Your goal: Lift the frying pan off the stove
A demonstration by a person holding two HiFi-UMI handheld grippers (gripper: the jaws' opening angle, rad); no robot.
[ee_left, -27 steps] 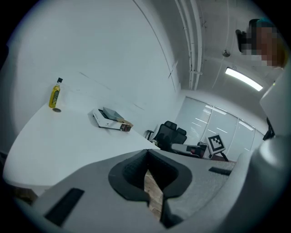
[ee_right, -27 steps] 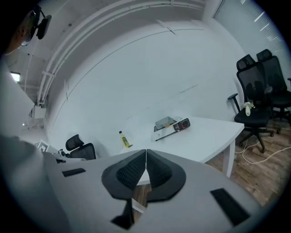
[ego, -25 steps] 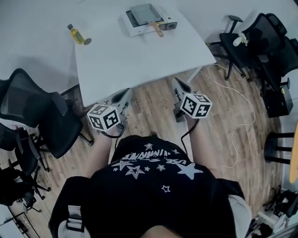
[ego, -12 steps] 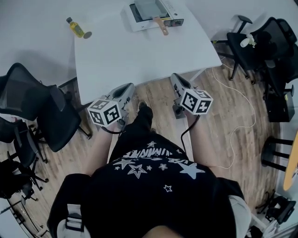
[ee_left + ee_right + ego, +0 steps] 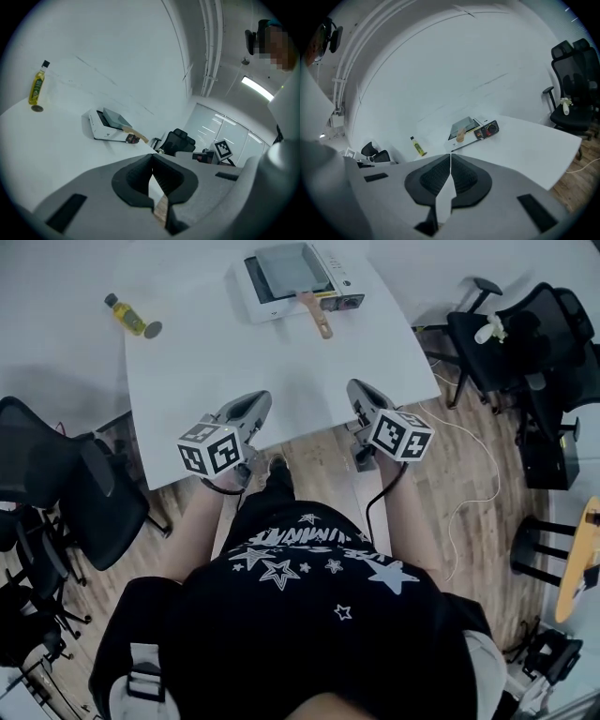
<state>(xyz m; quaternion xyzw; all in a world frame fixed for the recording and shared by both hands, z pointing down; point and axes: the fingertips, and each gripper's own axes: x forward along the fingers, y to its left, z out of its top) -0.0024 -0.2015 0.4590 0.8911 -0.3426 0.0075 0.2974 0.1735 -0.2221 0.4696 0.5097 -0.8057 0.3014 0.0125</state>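
I see the frying pan (image 5: 289, 268) on the stove (image 5: 251, 285), wooden handle (image 5: 317, 315) pointing toward me; my left hand-held gripper (image 5: 255, 402) and right hand-held gripper (image 5: 357, 388) are closed, empty.

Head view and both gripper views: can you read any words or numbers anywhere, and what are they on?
No text is clear enough to quote.
T-shirt: white print among stars, upside down, too blurred to read.
Stove: small mark on its side, too small to read.
Bottle: label too small to read.
Marker cube: black-and-white squares only, no words.
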